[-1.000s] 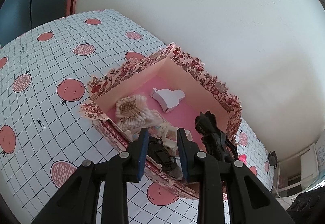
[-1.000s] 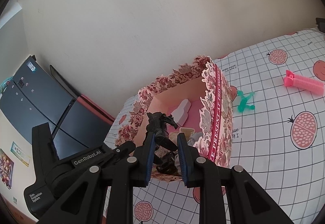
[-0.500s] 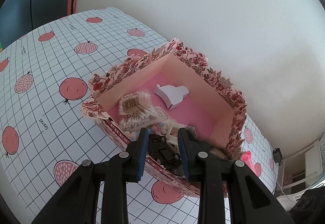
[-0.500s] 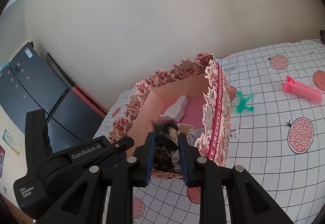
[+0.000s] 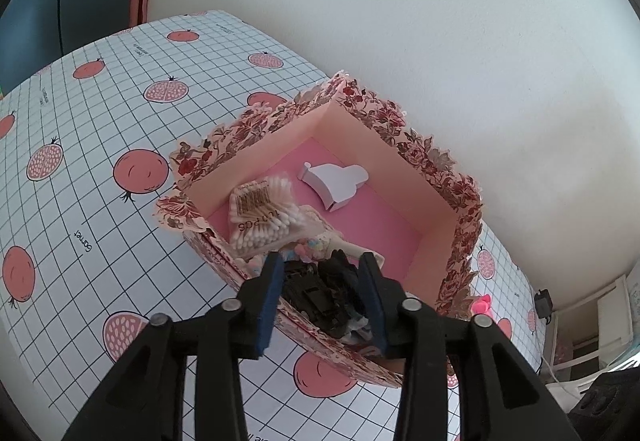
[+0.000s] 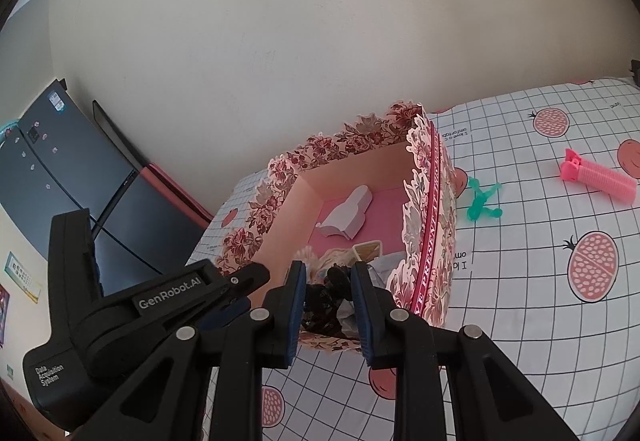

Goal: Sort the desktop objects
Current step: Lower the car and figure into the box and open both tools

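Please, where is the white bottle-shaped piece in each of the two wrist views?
Left wrist view: the white bottle-shaped piece lies on the pink floor of the floral box, above the picture's centre, near the far walls.
Right wrist view: the same piece lies in the box's far corner, near the picture's centre.
Shared landmark: the box's floral rim.

A floral-edged pink box [image 5: 404, 145] stands open just ahead of the left gripper [image 5: 320, 285], holding cotton swabs [image 5: 262, 215], a white bottle-shaped piece [image 5: 334, 181] and black clips [image 5: 320, 289]. A pink comb [image 6: 600, 181] and green clip [image 6: 482, 199] lie far right of the right gripper [image 6: 329, 293].
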`<move>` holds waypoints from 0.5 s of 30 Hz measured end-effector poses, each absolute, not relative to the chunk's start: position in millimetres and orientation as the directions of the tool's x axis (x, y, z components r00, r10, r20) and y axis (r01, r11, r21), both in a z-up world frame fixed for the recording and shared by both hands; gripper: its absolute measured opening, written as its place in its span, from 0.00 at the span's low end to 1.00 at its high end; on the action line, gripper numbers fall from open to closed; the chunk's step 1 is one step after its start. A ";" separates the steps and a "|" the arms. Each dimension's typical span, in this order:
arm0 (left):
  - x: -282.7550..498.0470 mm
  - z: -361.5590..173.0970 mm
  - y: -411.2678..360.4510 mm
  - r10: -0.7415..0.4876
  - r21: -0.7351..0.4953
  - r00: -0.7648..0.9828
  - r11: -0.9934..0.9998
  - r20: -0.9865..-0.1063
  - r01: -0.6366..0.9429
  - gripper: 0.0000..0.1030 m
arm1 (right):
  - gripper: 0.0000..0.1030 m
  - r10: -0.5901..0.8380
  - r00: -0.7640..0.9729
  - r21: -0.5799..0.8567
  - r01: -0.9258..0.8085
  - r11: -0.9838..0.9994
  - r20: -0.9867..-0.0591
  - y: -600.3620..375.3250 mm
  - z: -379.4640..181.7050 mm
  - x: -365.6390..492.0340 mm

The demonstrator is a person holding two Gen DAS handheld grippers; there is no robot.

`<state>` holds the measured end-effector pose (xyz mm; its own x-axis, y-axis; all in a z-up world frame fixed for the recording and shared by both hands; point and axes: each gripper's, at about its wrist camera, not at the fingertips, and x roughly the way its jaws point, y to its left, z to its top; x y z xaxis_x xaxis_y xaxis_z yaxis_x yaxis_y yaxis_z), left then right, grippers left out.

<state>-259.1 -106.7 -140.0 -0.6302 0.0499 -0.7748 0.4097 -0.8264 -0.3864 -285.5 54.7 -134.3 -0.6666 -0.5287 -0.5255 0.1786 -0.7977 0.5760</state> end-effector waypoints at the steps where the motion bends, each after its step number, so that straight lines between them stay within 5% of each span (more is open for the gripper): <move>1: -259.4 -139.1 -105.5 0.047 -0.382 -0.629 -0.829 -0.776 0.409 0.42 | 0.26 -0.530 -0.666 0.576 0.181 -0.797 -0.525 55.1 -133.8 -285.2; 15: -259.3 -123.3 -85.9 0.037 -0.353 -0.628 -0.852 -0.778 0.387 0.50 | 0.26 -0.532 -0.679 0.584 0.184 -0.791 -0.506 71.0 -122.5 -281.0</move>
<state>-259.3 -85.9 -123.3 -0.6275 0.0373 -0.7777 0.3871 -0.8517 -0.3532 -281.0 71.0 -122.5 -0.6793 -0.5317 -0.5058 0.1838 -0.7905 0.5842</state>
